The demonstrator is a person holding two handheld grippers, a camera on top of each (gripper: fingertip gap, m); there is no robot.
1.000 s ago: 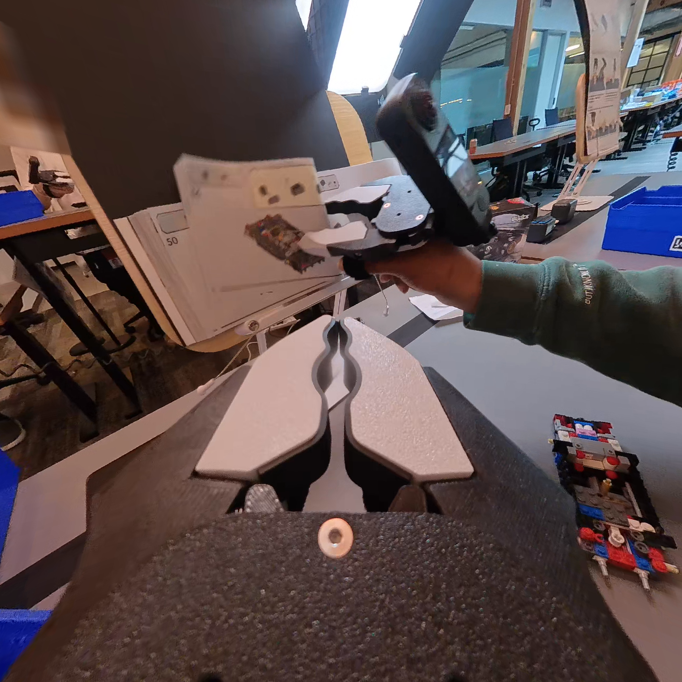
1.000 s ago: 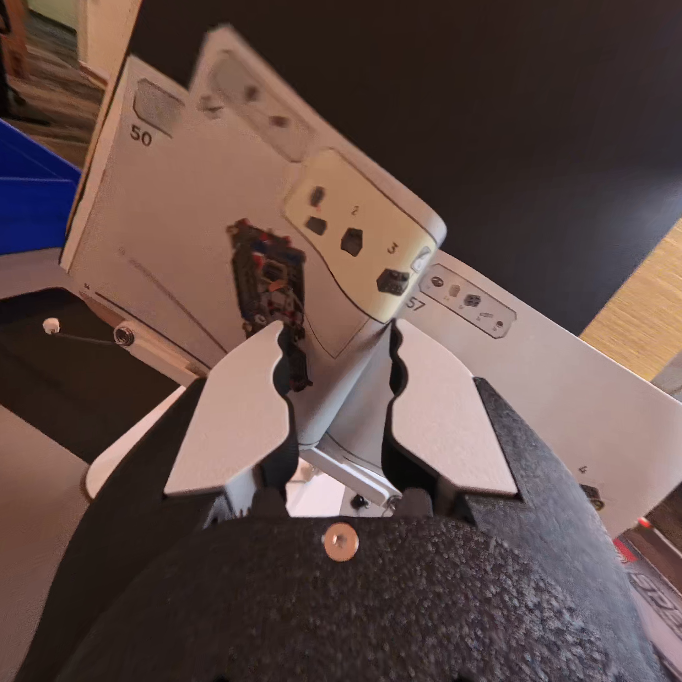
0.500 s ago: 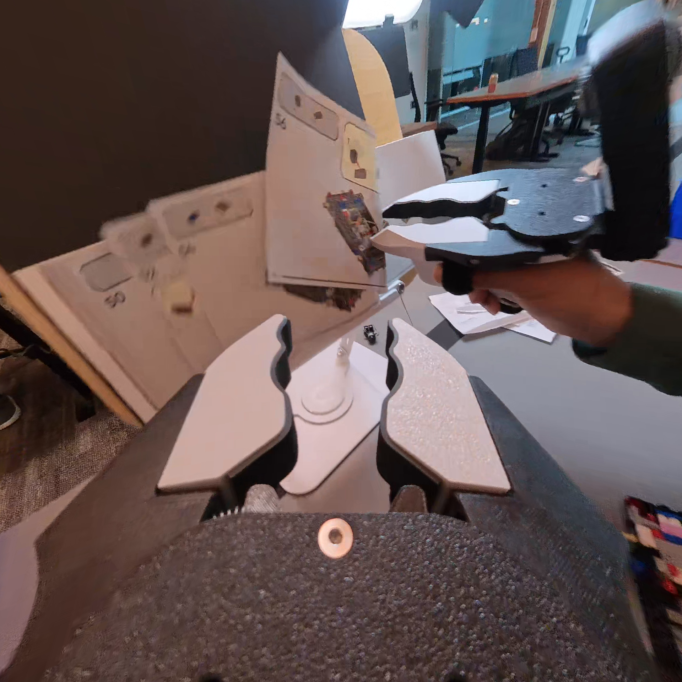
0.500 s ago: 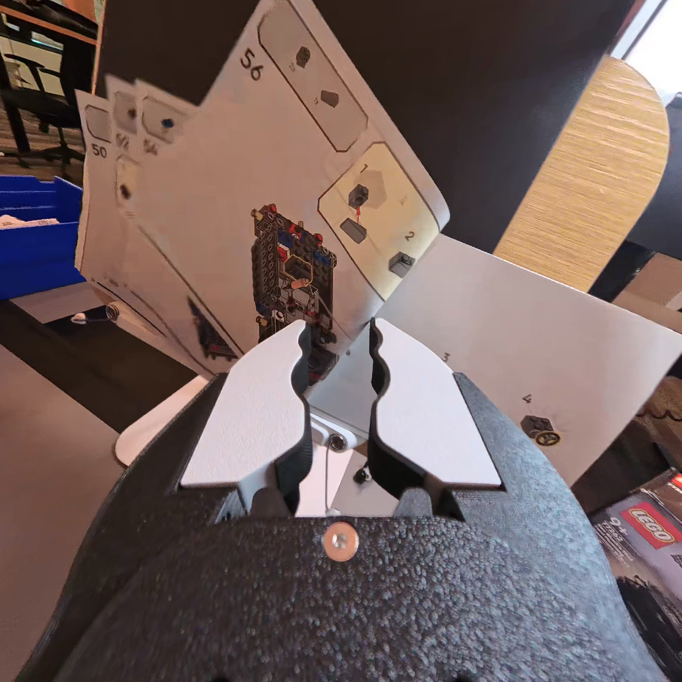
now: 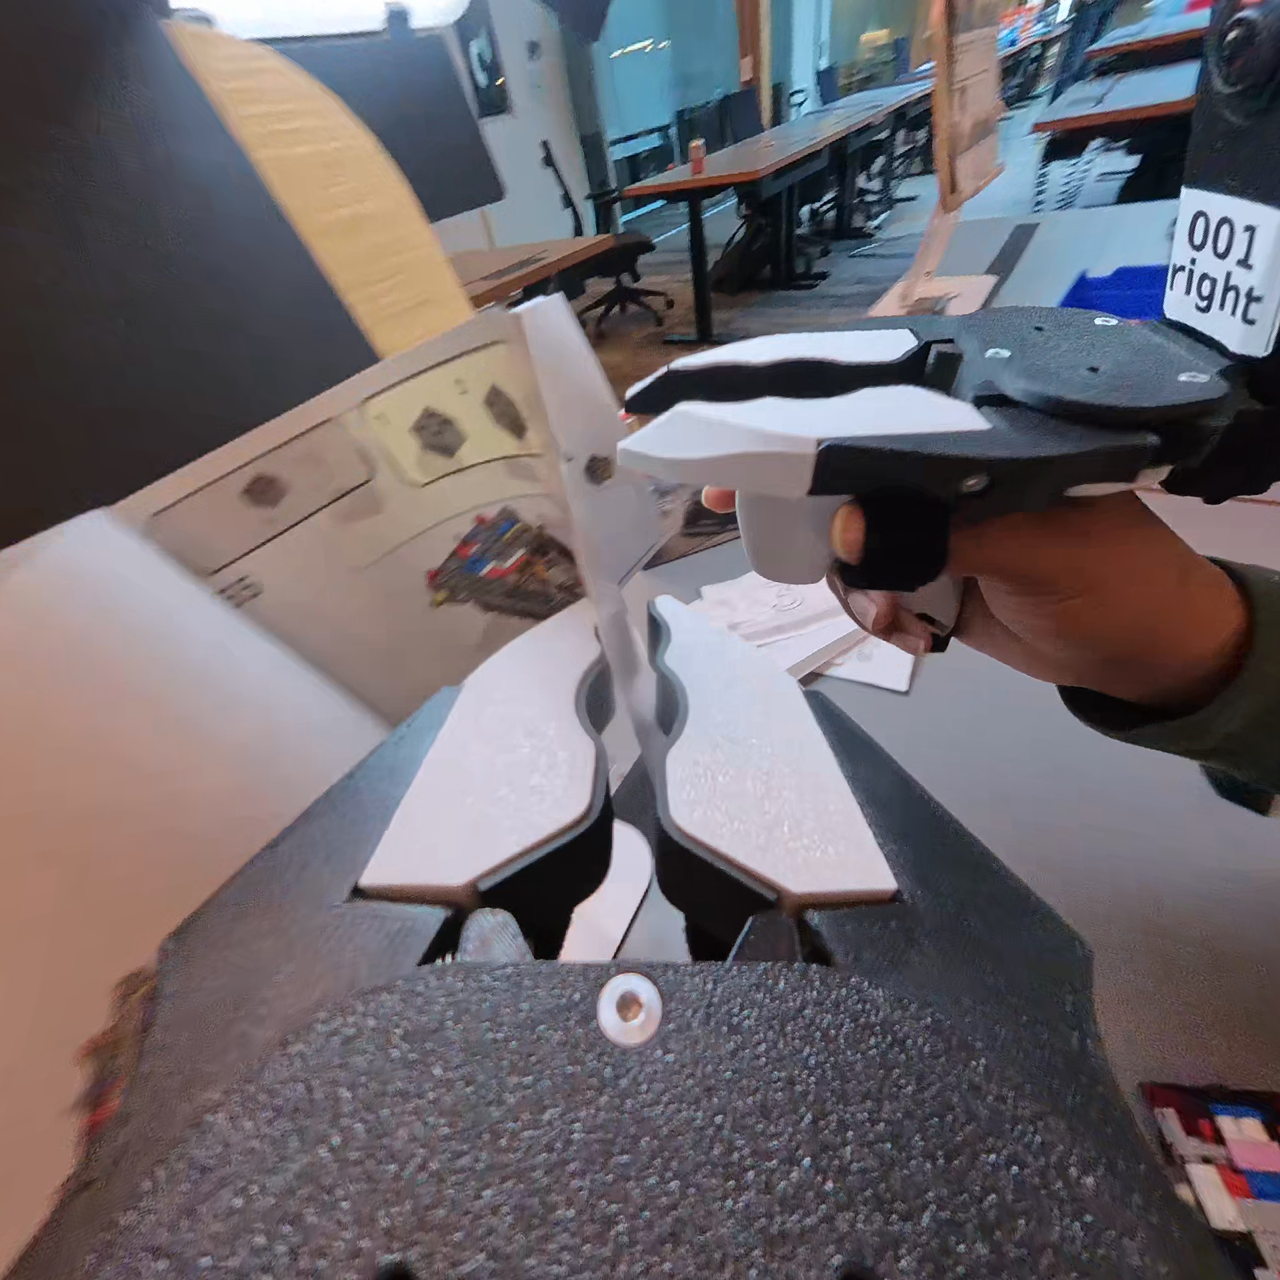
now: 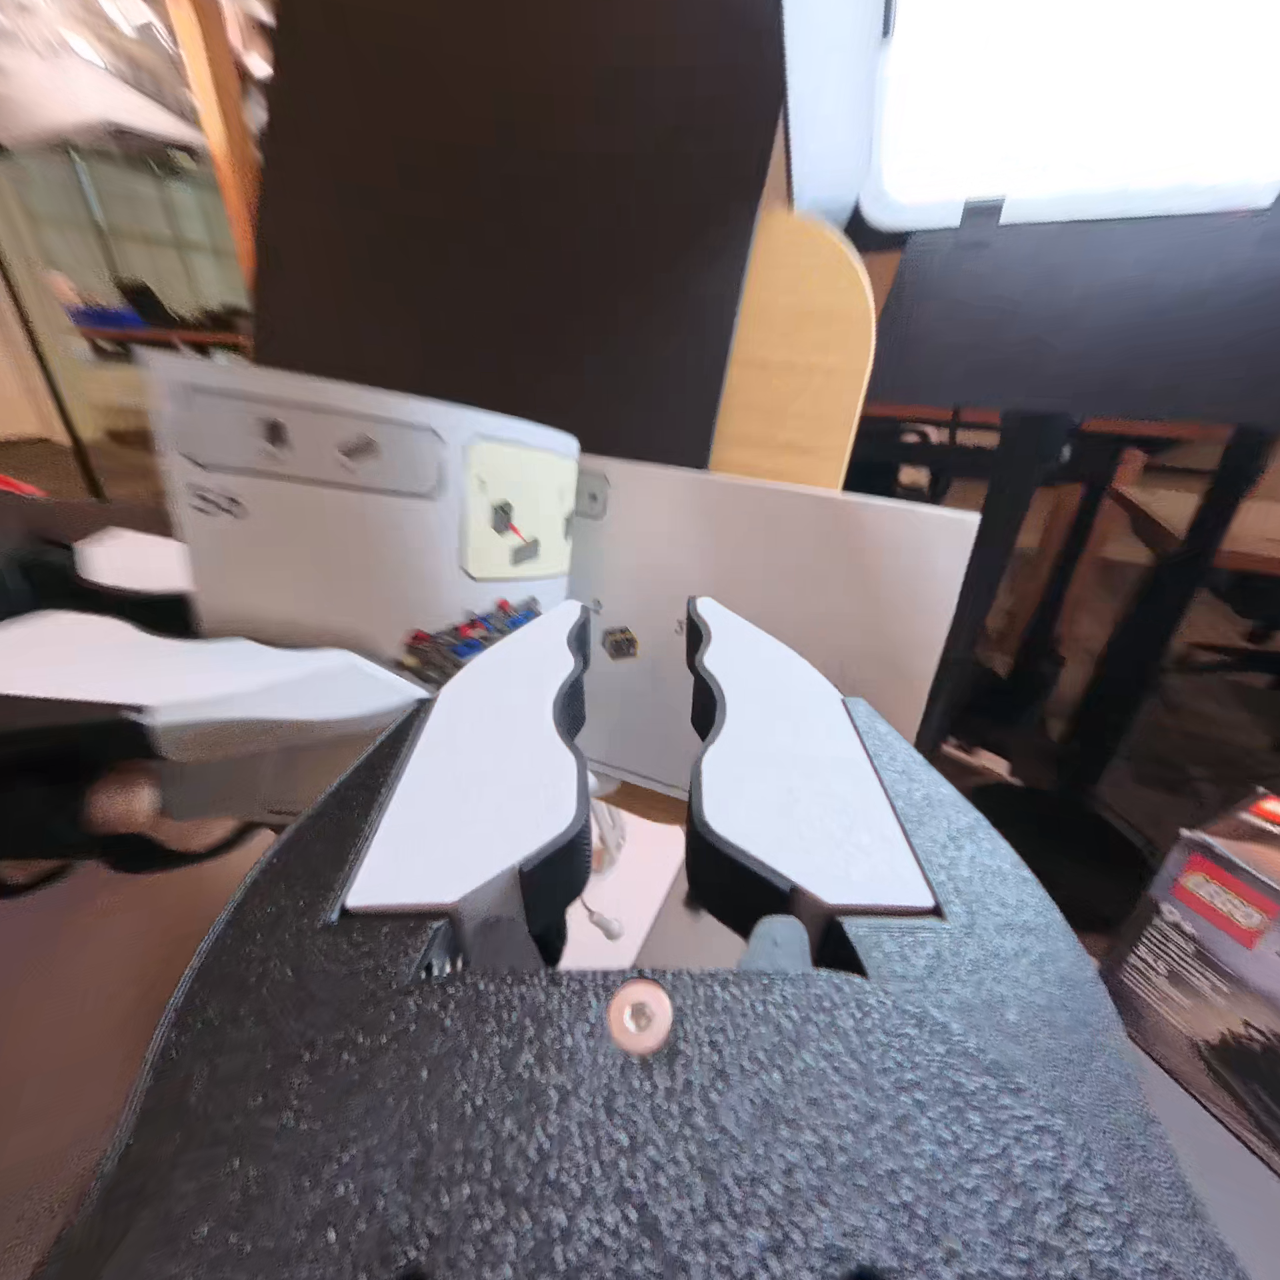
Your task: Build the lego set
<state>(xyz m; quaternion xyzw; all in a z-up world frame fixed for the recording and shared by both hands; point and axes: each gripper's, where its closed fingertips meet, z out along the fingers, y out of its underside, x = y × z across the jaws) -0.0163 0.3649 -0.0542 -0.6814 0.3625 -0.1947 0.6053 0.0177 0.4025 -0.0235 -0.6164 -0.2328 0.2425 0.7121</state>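
We've got the left gripper point(image 5: 627, 623) fingers nearly shut w/ a booklet page point(image 5: 582, 443) between them, turning it; right gripper point(image 6: 637, 616) fingers apart, empty, just beside.

Each camera sits behind its own claw, looking forward along the fingers. The left view faces right across the desk point(image 5: 1039, 796), close to the booklet point(image 5: 388, 526). The right view faces the booklet point(image 6: 360, 526) squarely. Both share the booklet and each other's claw.

lego model point(image 5: 1226, 1157) cut off, blurred
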